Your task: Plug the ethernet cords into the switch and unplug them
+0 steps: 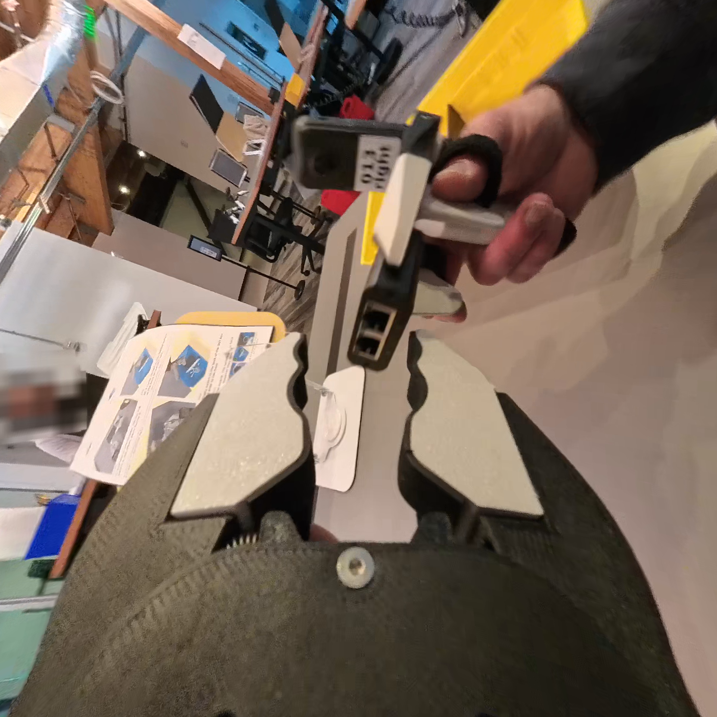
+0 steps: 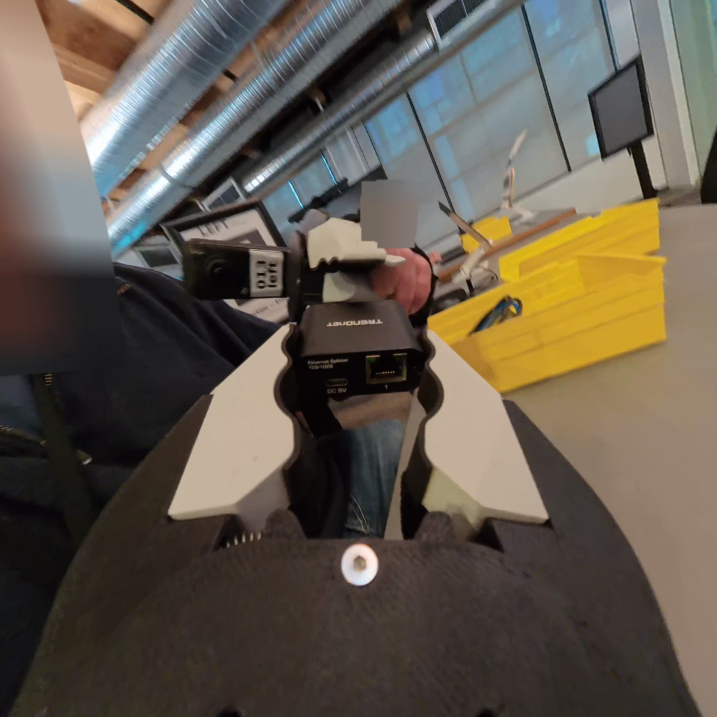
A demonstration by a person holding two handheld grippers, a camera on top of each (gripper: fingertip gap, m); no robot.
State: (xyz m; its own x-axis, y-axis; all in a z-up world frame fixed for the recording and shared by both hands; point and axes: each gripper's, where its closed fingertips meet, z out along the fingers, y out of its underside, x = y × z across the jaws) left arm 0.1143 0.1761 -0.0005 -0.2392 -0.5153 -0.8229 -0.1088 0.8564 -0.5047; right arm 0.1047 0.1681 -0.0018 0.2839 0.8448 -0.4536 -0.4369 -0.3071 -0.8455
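Silver ventilation ducts (image 2: pixel 163 97) are hung under wooden ceiling boards (image 2: pixel 97 35). Large windows (image 2: pixel 485 116) are seen far right, beside a dark monitor (image 2: pixel 620 108). Wood-edged desks (image 1: pixel 264 163) are ranged over grey plank flooring (image 1: pixel 287 271).

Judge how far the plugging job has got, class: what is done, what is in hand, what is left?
Done: the right gripper has picked up the small black switch, clamped between its fingers. In hand: the left gripper is open, empty, facing the switch's two sockets. Left: every socket in view is empty, and the cords seem to lie in a yellow bin, so plugging and unplugging all remain.
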